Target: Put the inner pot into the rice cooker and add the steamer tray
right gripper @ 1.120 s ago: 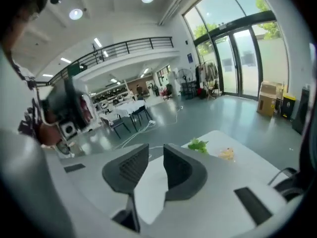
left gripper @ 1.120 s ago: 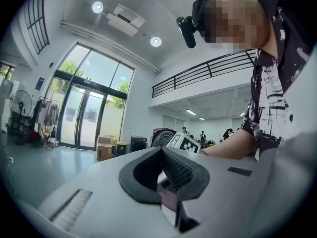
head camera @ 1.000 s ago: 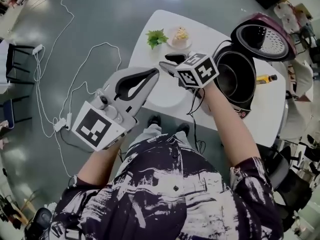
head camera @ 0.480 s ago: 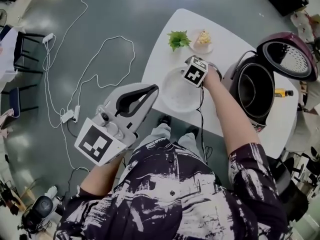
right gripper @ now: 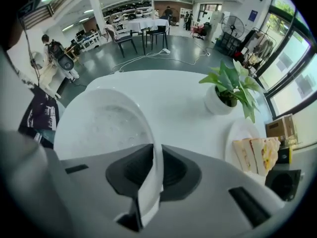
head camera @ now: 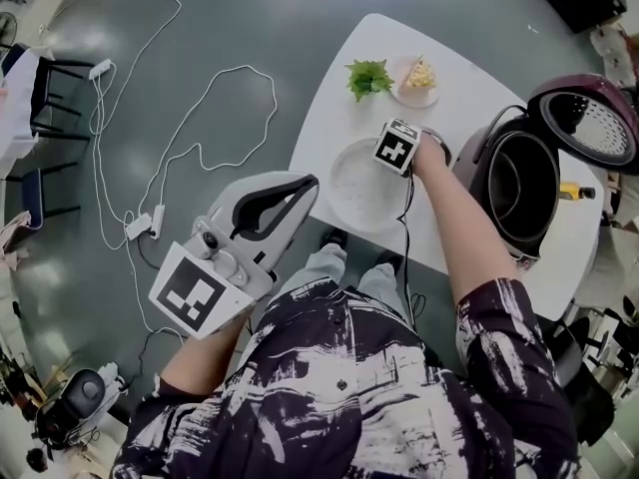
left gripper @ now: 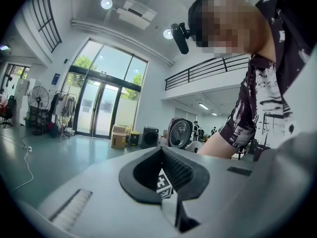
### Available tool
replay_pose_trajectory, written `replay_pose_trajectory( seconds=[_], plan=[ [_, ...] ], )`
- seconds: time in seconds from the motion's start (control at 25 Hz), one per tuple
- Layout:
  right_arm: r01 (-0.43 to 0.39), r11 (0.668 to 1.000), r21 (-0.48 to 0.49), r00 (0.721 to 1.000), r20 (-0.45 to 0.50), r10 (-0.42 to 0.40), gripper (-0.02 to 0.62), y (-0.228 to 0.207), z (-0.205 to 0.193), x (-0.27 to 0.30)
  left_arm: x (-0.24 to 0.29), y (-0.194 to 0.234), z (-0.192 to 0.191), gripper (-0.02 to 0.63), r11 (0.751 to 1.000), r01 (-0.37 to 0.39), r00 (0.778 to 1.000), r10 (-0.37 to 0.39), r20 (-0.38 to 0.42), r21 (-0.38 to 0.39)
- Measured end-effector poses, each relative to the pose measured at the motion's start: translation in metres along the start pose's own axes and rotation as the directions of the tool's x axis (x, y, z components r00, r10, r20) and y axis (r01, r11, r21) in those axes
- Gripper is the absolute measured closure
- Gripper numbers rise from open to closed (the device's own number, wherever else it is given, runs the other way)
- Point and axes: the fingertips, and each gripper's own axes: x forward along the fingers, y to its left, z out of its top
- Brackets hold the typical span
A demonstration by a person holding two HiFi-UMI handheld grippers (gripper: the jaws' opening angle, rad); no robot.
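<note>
Your right gripper (right gripper: 153, 153) points down at the table (head camera: 344, 118); its jaws are closing, with the rim of the white steamer tray (right gripper: 99, 123) pinched between the pads. The tray rests on the table, just beside the open rice cooker (head camera: 477, 183). Your left gripper (left gripper: 161, 152) hovers off the table, jaws together, empty.

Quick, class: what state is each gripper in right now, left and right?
Left gripper: jaws shut, holding nothing.
Right gripper: jaws closing on the rim of the white steamer tray, which sits between them.
</note>
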Motion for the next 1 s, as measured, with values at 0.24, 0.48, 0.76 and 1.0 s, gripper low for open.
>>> replay_pose_trajectory(
  seconds=[0.24, 0.48, 0.76, 1.0],
  plan=[
    [-0.078, 0.955, 0.287, 0.997, 0.032, 0.072, 0.594, 0.004, -0.005, -0.011, 0.004, -0.007, 0.004, 0.601, 1.000, 0.018, 1.000, -0.019, 0.008, 0.004],
    [-0.135, 0.845, 0.518, 0.989, 0.121, 0.083, 0.595, 0.003, 0.000, -0.048, 0.014, -0.026, 0.022, 0.601, 0.997, 0.067, 0.997, -0.068, 0.033, 0.028],
    [-0.149, 0.794, 0.589, 0.976, 0.215, 0.023, 0.594, -0.009, 0.012, -0.151, 0.034, -0.070, 0.045, 0.601, 0.985, 0.164, 0.982, -0.168, 0.084, 0.058],
    [-0.040, 0.798, 0.601, 0.963, 0.237, -0.130, 0.594, -0.031, -0.043, -0.264, 0.072, -0.130, 0.065, 0.601, 0.941, 0.322, 0.936, -0.333, 0.115, 0.106]
  ],
)
